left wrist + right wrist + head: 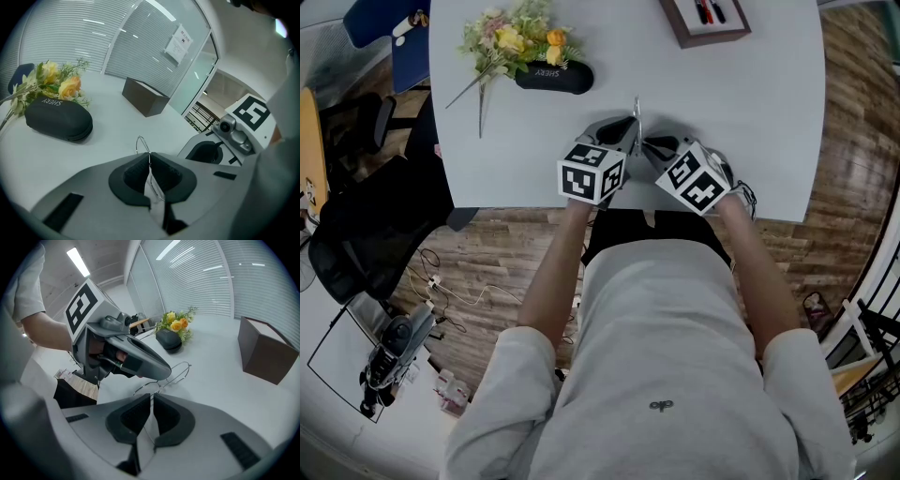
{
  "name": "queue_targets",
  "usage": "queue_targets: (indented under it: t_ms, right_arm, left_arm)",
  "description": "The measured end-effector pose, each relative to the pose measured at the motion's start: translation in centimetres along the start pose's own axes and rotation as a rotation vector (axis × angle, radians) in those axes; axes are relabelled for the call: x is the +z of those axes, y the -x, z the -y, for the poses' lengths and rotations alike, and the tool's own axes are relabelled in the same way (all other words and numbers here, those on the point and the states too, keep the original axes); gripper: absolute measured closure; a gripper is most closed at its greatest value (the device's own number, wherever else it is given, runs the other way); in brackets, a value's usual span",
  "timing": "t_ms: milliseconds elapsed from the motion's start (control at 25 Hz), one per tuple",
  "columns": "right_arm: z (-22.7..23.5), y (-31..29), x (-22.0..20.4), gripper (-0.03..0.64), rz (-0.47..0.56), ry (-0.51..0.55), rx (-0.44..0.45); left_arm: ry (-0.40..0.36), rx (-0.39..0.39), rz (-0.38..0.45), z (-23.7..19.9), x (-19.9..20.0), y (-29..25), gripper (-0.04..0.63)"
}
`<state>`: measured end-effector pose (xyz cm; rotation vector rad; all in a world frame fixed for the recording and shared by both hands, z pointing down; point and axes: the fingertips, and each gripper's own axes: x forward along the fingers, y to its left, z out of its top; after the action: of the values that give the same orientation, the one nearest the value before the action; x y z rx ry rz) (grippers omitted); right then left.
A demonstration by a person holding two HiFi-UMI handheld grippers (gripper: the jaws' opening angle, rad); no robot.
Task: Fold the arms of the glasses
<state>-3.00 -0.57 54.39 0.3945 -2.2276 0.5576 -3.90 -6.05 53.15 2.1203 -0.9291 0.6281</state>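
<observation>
Two grippers are clenched on the wire glasses (pixel 159 386), the left gripper (pixel 149 161) and the right gripper (pixel 152 404) pinching them from opposite sides. The glasses are over the white table (pixel 750 131) near its front edge; a black case (pixel 554 77) and flowers (pixel 511 37) lie farther back.

The black case (pixel 58 122) on the tabletop, just beside the flowers (pixel 51 84), bears the word "SHERY" in white capitals. A printed sheet (pixel 178 44) is stuck on the glass wall (pixel 154 56); its print is too small to read.
</observation>
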Motion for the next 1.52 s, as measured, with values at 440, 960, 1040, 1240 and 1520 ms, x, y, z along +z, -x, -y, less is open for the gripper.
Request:
queue_targets:
  t_ms: [440, 960, 1040, 1240, 1520]
  right_arm:
    - [1.1, 3.9, -1.4, 0.588, 0.012, 0.003, -0.06]
    - [0.1, 5.0, -3.4, 0.569, -0.02, 0.038, -0.069]
    - [0.1, 5.0, -3.7, 0.569, -0.029, 0.042, -0.071]
    - [0.3, 4.8, -4.6, 0.562, -0.059, 0.059, -0.088]
    - [0.6, 4.3, -5.2, 0.555, -0.087, 0.087, -0.111]
  left_arm:
    - [-0.006, 0.0, -0.005, -0.2, 0.1, -0.1, 0.566]
    - [-0.007, 0.006, -0.009, -0.5, -0.1, -0.2, 0.566]
    - [-0.006, 0.007, -0.01, -0.5, -0.1, -0.2, 0.566]
    - [-0.005, 0.01, -0.014, -0.5, -0.2, -0.2, 0.566]
    - [-0.002, 0.013, -0.016, -0.7, -0.3, -0.1, 0.566]
